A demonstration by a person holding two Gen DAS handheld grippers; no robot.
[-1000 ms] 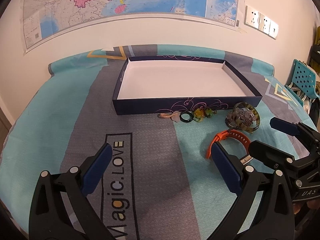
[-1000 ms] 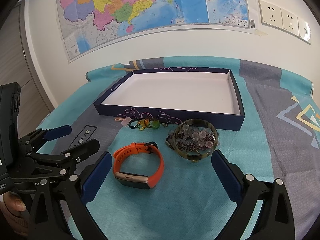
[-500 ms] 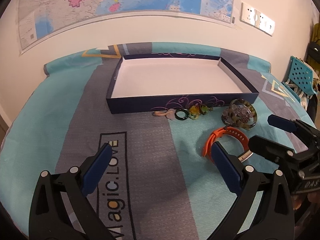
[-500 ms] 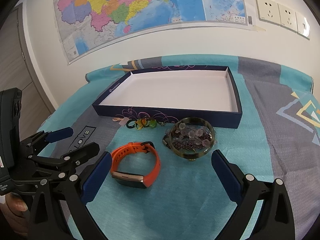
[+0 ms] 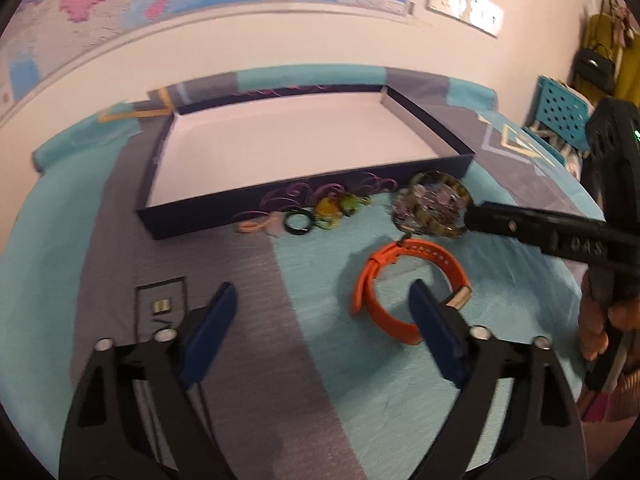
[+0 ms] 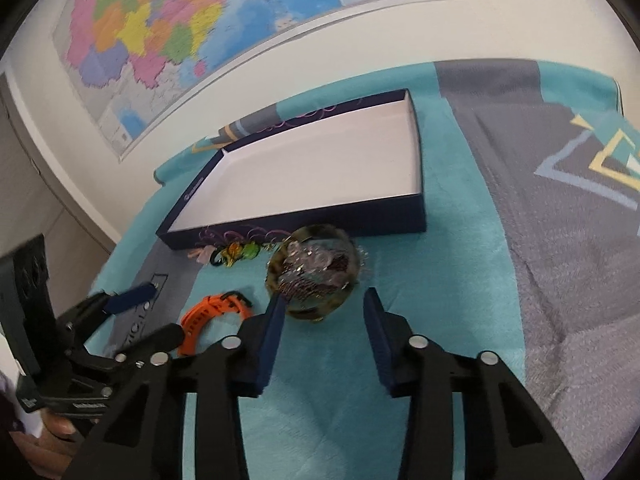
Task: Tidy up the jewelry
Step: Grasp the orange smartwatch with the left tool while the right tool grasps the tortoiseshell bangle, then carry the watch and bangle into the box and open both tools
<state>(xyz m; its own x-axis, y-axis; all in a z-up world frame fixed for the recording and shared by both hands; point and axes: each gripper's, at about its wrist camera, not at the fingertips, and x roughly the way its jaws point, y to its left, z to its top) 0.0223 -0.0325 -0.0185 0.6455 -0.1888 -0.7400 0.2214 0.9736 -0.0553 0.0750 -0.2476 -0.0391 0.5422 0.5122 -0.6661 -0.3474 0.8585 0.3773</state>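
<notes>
- The bangle (image 6: pixel 316 276), a mottled ring with beaded pieces piled inside it, lies on the teal blanket (image 6: pixel 448 320) just in front of the near right corner of the box (image 6: pixel 304 220). It is not lifted.
- The right gripper (image 6: pixel 324 340) was one second ago well back from the bangle with its fingers wide. Now it is close: the left finger (image 6: pixel 270 336) is at the bangle's near rim, maybe touching, and the right finger stands a little to the side. The jaws are narrower than before but still apart and hold nothing.
- I judge that the bangle pile is chosen as the first piece, and the grasp is about to begin. The rim is thin and the beads are loose, so they may fall out when it is raised.
- The orange watch (image 5: pixel 404 284) lies nearer the front edge of the blanket, left of the bangle. The left gripper (image 5: pixel 320 328) has come forward, so one of its pads now covers part of the strap in its view. Its jaws are wide apart and empty.
- The small rings and charms (image 5: pixel 320 216) lie in a row against the front wall of the box, as before.
- The box, near the far edge under the wall map (image 6: pixel 200 28), has nothing inside, so the task is at its start.
</notes>
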